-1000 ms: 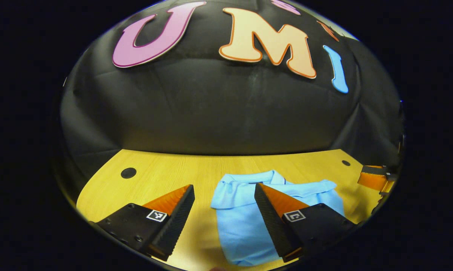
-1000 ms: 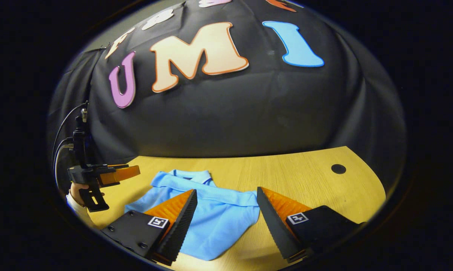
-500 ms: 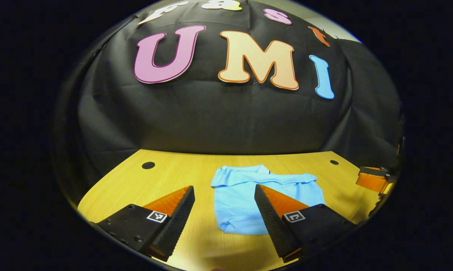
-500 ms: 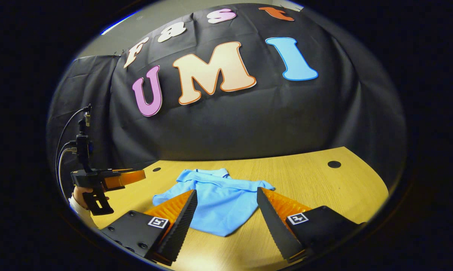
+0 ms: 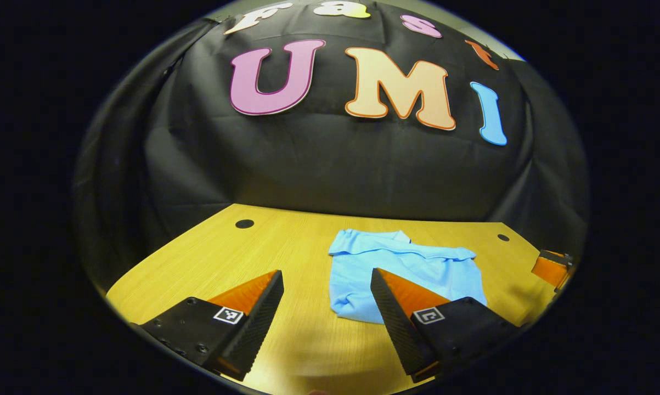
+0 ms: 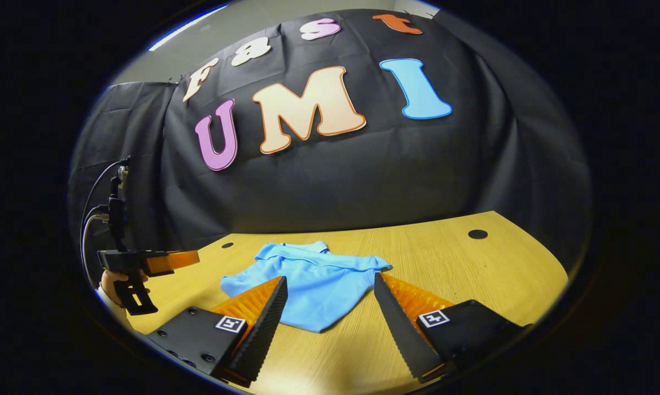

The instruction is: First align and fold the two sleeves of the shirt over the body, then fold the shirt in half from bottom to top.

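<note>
The shirt (image 5: 404,269) lies folded on the table (image 5: 286,258), collar at the far edge. The left tongs (image 5: 327,307) and the right tongs (image 6: 330,310) both hang spread apart above the near side, gripping nothing.

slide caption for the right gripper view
Folded light blue polo shirt lying on the wooden table, right gripper open above it, left gripper held alongside.
</note>
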The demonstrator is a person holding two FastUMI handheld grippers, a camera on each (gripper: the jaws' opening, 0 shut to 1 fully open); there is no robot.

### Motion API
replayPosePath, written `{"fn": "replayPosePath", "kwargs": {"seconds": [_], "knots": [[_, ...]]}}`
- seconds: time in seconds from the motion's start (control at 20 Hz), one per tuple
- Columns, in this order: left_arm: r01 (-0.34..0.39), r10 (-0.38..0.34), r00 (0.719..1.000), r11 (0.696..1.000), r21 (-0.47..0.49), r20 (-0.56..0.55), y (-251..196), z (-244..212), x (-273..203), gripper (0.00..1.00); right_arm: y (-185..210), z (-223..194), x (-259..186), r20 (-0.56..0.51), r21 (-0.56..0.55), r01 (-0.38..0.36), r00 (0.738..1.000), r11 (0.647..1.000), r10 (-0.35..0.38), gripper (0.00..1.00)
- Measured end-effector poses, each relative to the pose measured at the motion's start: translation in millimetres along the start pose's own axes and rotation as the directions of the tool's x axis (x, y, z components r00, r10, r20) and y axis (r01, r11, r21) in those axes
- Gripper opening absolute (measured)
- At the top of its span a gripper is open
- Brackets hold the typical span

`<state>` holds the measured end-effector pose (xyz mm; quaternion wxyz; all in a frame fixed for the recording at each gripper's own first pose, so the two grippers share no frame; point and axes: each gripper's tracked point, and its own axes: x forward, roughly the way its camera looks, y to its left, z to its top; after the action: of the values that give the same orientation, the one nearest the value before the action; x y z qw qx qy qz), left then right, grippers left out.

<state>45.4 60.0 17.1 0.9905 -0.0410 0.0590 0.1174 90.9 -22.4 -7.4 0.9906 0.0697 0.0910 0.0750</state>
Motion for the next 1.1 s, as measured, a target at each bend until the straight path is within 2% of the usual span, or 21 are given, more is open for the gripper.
{"fn": "replayPosePath", "kwargs": {"seconds": [0.15, 0.4, 0.55, 0.8, 1.1], "knots": [[-0.033, 0.033, 0.999, 0.999, 0.014, -0.004, 10, -3, -8, 0.96, 3, 0, -6, 0.002, 0.009, -0.015, 1.0, 1.0, 0.015, 0.98], [-0.023, 0.022, 0.999, 1.0, 0.015, 0.043, 0, 7, -22, 0.95, 13, 12, -17, 0.036, 0.0, -0.038, 0.999, 0.999, 0.038, 0.98], [-0.007, 0.006, 0.999, 1.0, 0.024, 0.048, -14, 2, -27, 0.95, 19, 14, -25, 0.054, -0.006, -0.05, 0.997, 0.999, 0.05, 0.98], [0.069, -0.071, 0.996, 0.997, 0.038, 0.047, -46, -9, -35, 0.95, 26, 21, -40, 0.088, -0.02, -0.046, 0.995, 0.999, 0.048, 0.98], [0.085, -0.086, 0.996, 0.996, 0.028, 0.026, -48, -17, -39, 0.95, 26, 19, -51, 0.097, -0.023, -0.036, 0.995, 0.999, 0.038, 0.98]]}}
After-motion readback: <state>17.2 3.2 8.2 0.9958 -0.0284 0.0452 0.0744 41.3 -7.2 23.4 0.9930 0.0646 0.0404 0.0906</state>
